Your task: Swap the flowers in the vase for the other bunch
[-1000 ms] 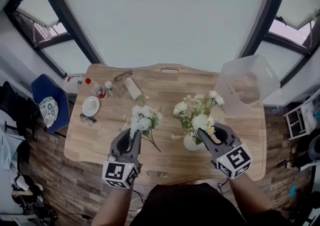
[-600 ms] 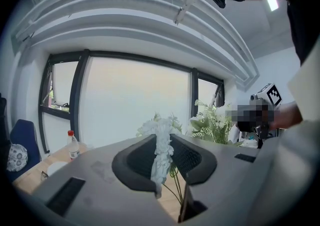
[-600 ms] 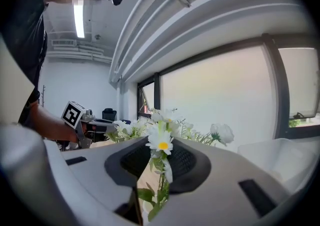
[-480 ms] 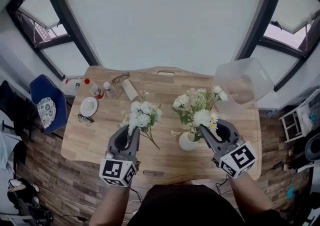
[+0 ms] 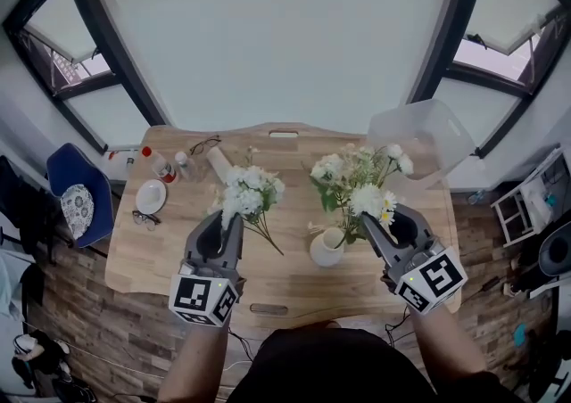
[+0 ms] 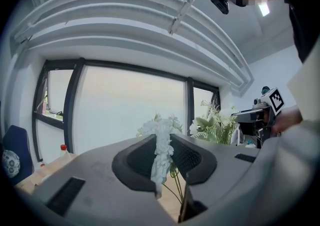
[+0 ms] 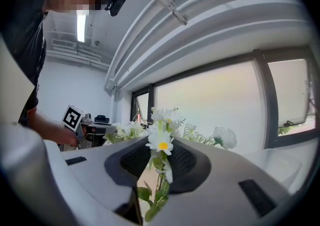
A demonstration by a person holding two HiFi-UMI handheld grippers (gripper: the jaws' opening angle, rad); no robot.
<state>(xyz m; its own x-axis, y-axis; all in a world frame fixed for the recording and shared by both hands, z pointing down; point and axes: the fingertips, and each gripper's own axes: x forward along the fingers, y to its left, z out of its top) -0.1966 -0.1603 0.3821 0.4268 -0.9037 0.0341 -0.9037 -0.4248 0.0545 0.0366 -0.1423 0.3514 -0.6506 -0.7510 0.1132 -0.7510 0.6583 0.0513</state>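
Left tool [image 5: 234, 225] is clamped narrow on the white bunch [image 5: 248, 198], blooms poking out past its tips, above the table [image 5: 152, 254]. Right tool [image 5: 369, 232] pinches the daisy bunch [image 5: 361, 185] by its stems, heads fanning beyond. The vase [image 5: 326, 248] stands just left of that tool, under the flowers.

Wood tbl [image 5: 147, 260], plank flr [image 5: 67, 299], lg windows [image 5: 268, 36], blue chair [image 5: 62, 180]

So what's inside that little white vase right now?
The white vase stands beside the right gripper, which grips the daisy bunch. Its leaves hang over the vase's mouth, so whether stems or water are inside is hidden.
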